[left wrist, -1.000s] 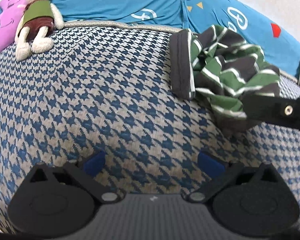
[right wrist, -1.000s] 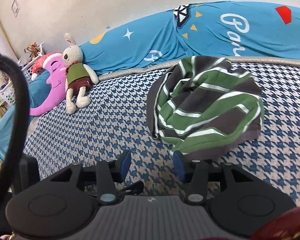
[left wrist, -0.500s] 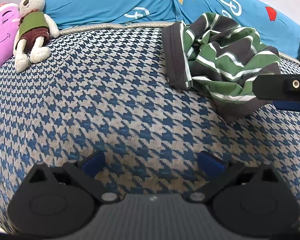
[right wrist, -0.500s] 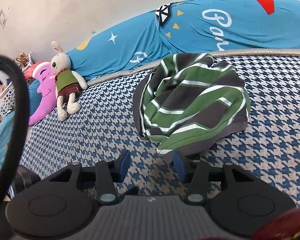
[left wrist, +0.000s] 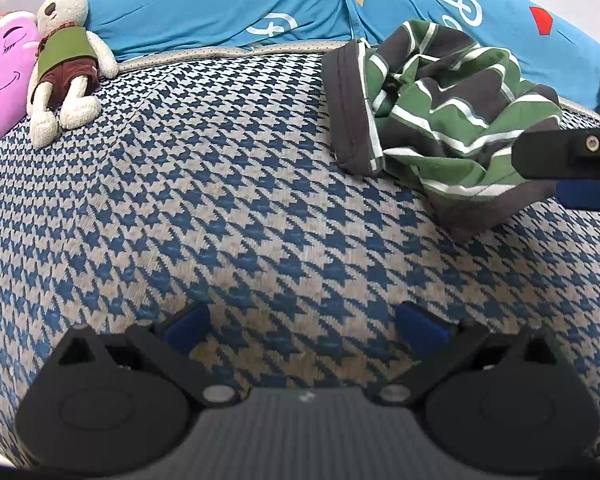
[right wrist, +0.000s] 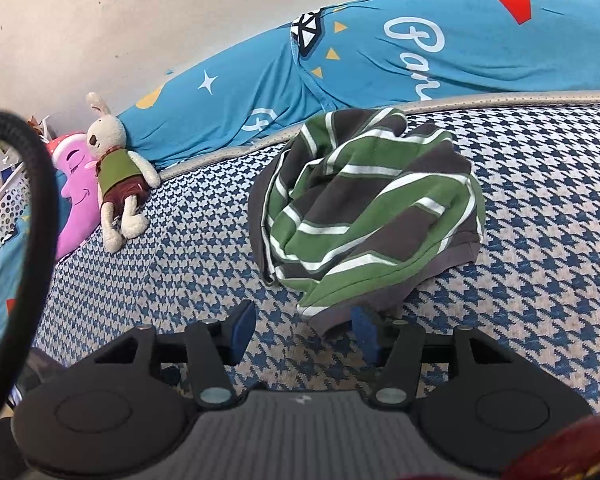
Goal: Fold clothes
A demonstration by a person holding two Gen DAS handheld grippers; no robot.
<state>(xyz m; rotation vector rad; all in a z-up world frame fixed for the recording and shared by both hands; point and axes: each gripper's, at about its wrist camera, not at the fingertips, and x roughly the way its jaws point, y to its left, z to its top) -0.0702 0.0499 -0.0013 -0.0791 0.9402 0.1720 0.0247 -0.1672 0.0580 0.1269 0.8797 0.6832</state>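
1. Since a second ago the right tool (right wrist: 303,330) has closed in on the shirt (right wrist: 364,216); the grey hem now lies between its blue pads, which have spread wider. The left tool (left wrist: 302,324) has barely shifted, though the shirt sits larger in its view.
2. Left wrist view: the left tool hangs open and empty above bare houndstooth bed (left wrist: 220,220) cover, its blue pads well apart.
3. The shirt (left wrist: 440,120), crumpled with green, grey and white stripes, lies on the bed at upper right, well ahead of this tool.
4. The right tool (left wrist: 572,172) enters from the right edge, touching the near corner of the shirt.
5. A plush rabbit (left wrist: 66,60) lies at upper left, beside a purple plush (left wrist: 2,76); a blue pillow (left wrist: 260,4) runs along the back.
6. Right wrist view: the right tool is open, the hem resting between its pads, right pad against the cloth; nothing is gripped.
7. The shirt is bunched in the middle of the bed (right wrist: 540,200), just before the pillow (right wrist: 460,48).
8. The rabbit (right wrist: 118,172) and purple plush (right wrist: 76,192) lie at left; a black cable (right wrist: 40,184) arcs across that edge.
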